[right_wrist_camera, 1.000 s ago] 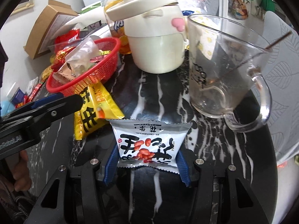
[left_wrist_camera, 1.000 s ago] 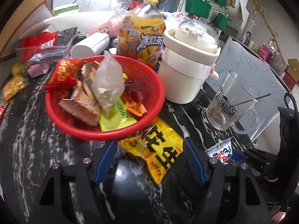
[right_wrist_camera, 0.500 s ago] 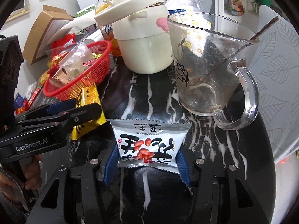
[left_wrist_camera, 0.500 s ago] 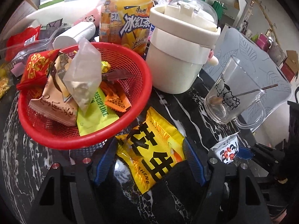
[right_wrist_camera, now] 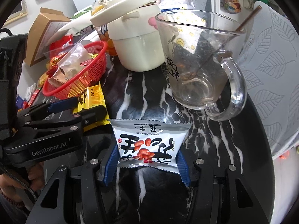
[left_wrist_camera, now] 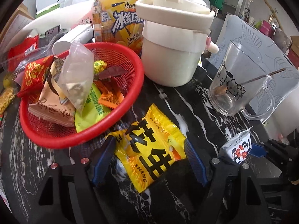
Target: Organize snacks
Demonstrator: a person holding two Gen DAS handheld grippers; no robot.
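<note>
Table (left_wrist_camera: 196, 112): black marble pattern with white veins. Basket (left_wrist_camera: 130, 100): red mesh. Peanut packet (left_wrist_camera: 151, 149): yellow with bold black characters. Second peanut packet (right_wrist_camera: 149, 145): white and silver, black characters, red peanuts. Pot (left_wrist_camera: 173, 56): cream, clear domed lid. Mug (left_wrist_camera: 231, 93): clear glass, black cartoon print. Bottle (left_wrist_camera: 119, 24): orange-yellow label, white lettering. Gripper pads (right_wrist_camera: 110, 160): blue.

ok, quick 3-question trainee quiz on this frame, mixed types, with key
1. True or false: the yellow packet lies inside the red basket.
2. What does the right gripper hold? A) glass mug B) white peanut packet C) bottle
3. Fill in: a thin stick leans inside the ____.

Key: 1 false, it lies on the table between the left gripper's opening jaws; 2 B, the white peanut packet; 3 glass mug.
</note>
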